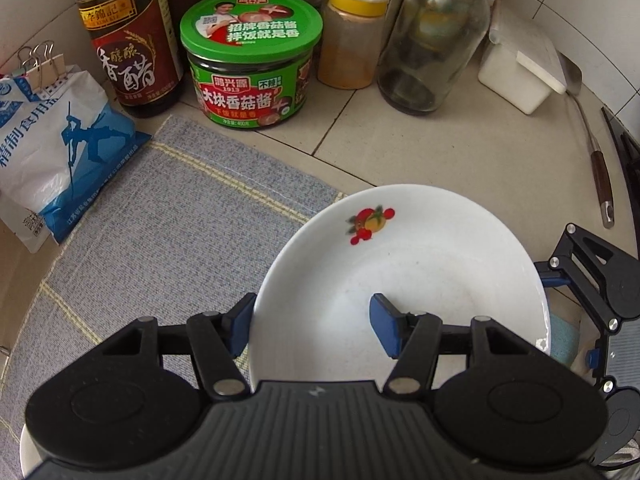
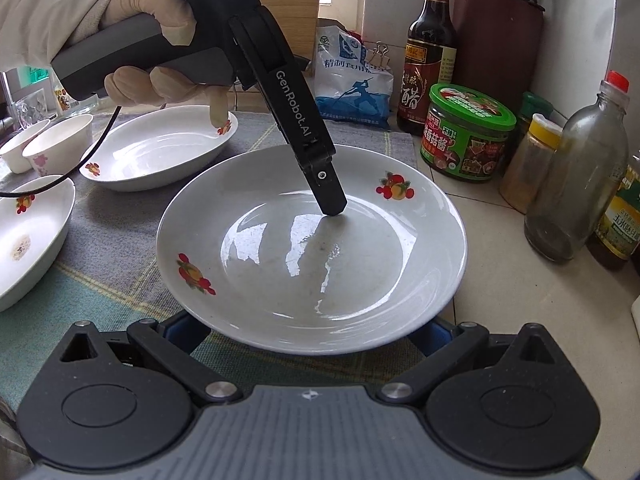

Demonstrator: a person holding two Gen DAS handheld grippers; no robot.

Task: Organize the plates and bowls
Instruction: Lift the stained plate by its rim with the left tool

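Right wrist: plate (image 2: pixel 312 256) hides right claw (image 2: pixel 308 330) fingertips

Hidden, cropped and unclear parts

The right gripper (image 2: pixel 308 334) has its fingertips tucked under the plate (image 2: pixel 312 248), so their spacing is unreadable. The left gripper (image 1: pixel 316 326) has one finger behind the plate's rim. A second plate (image 2: pixel 28 236) is cut by the left edge; the oil bottle (image 2: pixel 618 216) by the right.

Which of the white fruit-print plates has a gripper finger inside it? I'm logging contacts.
The round white fruit-print plate nearest the right camera: the left gripper straddles its rim, one finger inside. The oval plate behind and the left-edge plate lie untouched.
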